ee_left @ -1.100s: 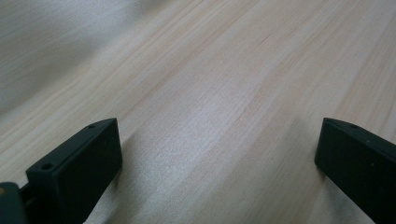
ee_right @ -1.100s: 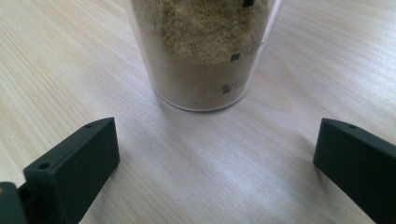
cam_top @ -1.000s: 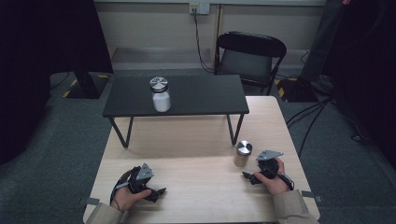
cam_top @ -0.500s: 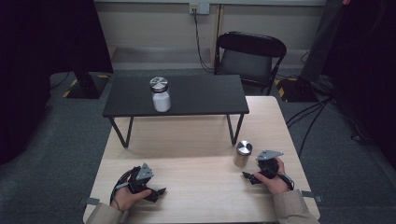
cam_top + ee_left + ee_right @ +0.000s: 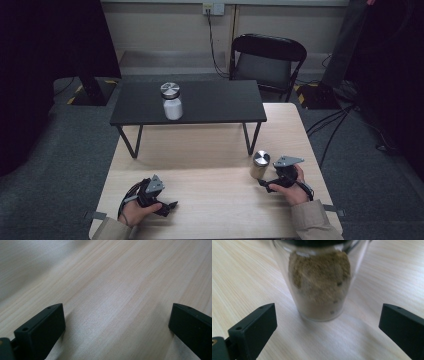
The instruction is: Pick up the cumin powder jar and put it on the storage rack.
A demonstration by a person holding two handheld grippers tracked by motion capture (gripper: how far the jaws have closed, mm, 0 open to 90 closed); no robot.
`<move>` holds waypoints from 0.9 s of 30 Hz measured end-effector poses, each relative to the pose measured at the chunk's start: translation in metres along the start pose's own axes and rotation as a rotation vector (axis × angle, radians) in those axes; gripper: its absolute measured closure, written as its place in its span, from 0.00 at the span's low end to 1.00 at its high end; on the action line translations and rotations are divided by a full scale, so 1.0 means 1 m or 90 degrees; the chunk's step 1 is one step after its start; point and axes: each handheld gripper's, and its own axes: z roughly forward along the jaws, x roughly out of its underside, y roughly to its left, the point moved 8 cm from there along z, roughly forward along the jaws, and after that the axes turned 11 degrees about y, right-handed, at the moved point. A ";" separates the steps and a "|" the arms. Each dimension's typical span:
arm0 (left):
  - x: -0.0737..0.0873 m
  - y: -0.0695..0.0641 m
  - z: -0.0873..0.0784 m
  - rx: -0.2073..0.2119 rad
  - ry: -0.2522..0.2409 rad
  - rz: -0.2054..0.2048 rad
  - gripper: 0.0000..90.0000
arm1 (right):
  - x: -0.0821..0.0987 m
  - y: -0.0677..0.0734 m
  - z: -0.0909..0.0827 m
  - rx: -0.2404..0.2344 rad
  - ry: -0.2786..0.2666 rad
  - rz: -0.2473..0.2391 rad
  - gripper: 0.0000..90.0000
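The wooden bench (image 5: 210,170) carries a small black table (image 5: 200,102) at its far side, and on this table stands a white jar (image 5: 172,105) with a metal lid. Nearer, at about 4 o'clock on the bench, stands the spice jar (image 5: 259,165), a clear glass with brown powder and a silver cap, upright and alone. The right tool (image 5: 270,184) lies just at 4 o'clock of it, jaws wide apart, and in the right gripper view the spice jar (image 5: 320,282) sits between and a little beyond them, not touched. The left tool (image 5: 167,205) rests at 7 o'clock on the bench with its jaws also apart, holding nothing.

I judge the step is to grasp the spice jar. It is good to advance level until the glass is fully between the jaws, then close on the lower body, not on the cap, so it does not tip.

I can read no label, brand or writing on either jar
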 end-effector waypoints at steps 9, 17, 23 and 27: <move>0.000 0.000 0.000 0.000 0.000 0.000 0.00 | -0.011 0.000 0.008 -0.006 -0.027 0.001 0.03; 0.000 0.000 0.000 0.000 0.000 0.000 0.00 | -0.016 -0.003 0.016 -0.018 -0.045 -0.003 0.21; 0.000 0.000 0.000 0.000 0.000 0.000 0.00 | -0.018 -0.002 0.017 -0.019 -0.049 -0.024 0.33; 0.000 0.000 0.000 0.000 0.000 0.000 0.00 | -0.019 -0.001 0.017 -0.014 -0.048 -0.033 0.34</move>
